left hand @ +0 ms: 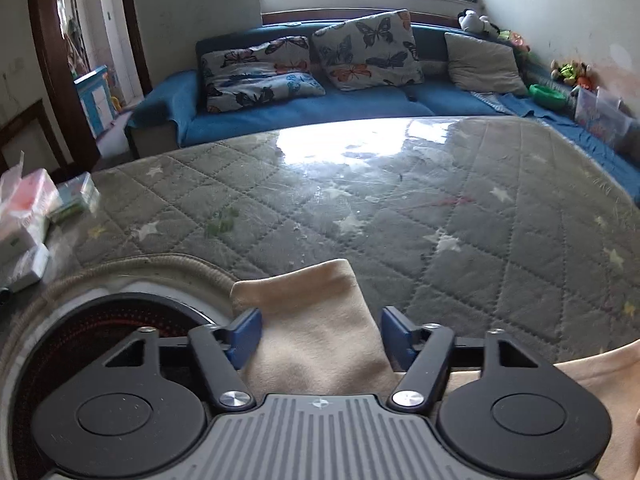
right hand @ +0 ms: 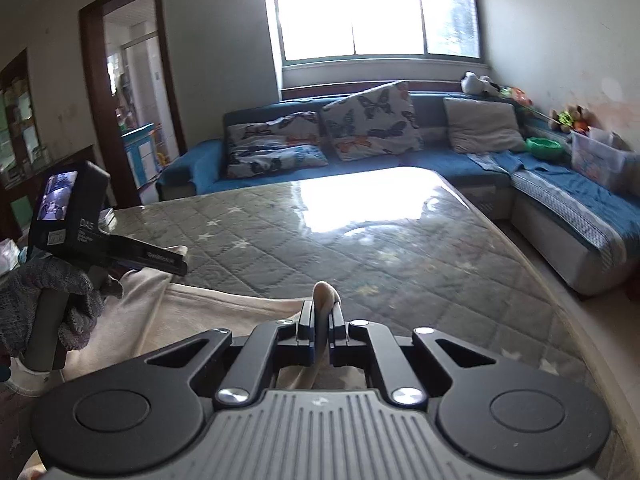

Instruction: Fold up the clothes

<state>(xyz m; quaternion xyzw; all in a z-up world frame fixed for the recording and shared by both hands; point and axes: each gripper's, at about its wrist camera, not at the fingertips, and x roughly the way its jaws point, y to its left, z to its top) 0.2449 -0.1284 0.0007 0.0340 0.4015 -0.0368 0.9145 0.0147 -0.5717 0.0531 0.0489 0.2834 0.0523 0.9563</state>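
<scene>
A cream garment (left hand: pixel 316 320) lies on the grey quilted table (left hand: pixel 400 208). In the left wrist view a corner of it reaches forward between my left gripper's (left hand: pixel 321 332) blue pads, which stand wide apart, open, and do not pinch it. In the right wrist view my right gripper (right hand: pixel 320 312) is shut on a bunched fold of the cream garment (right hand: pixel 324 294), held just above the table (right hand: pixel 360 232). The garment spreads left toward my left gripper (right hand: pixel 176 260), held by a gloved hand (right hand: pixel 40 292).
A round black device with a rope rim (left hand: pixel 120 280) sits left of my left gripper. Packets and boxes (left hand: pixel 36 212) lie at the table's left edge. A blue corner sofa (right hand: pixel 440 156) with butterfly cushions (left hand: pixel 368 50) stands behind the table.
</scene>
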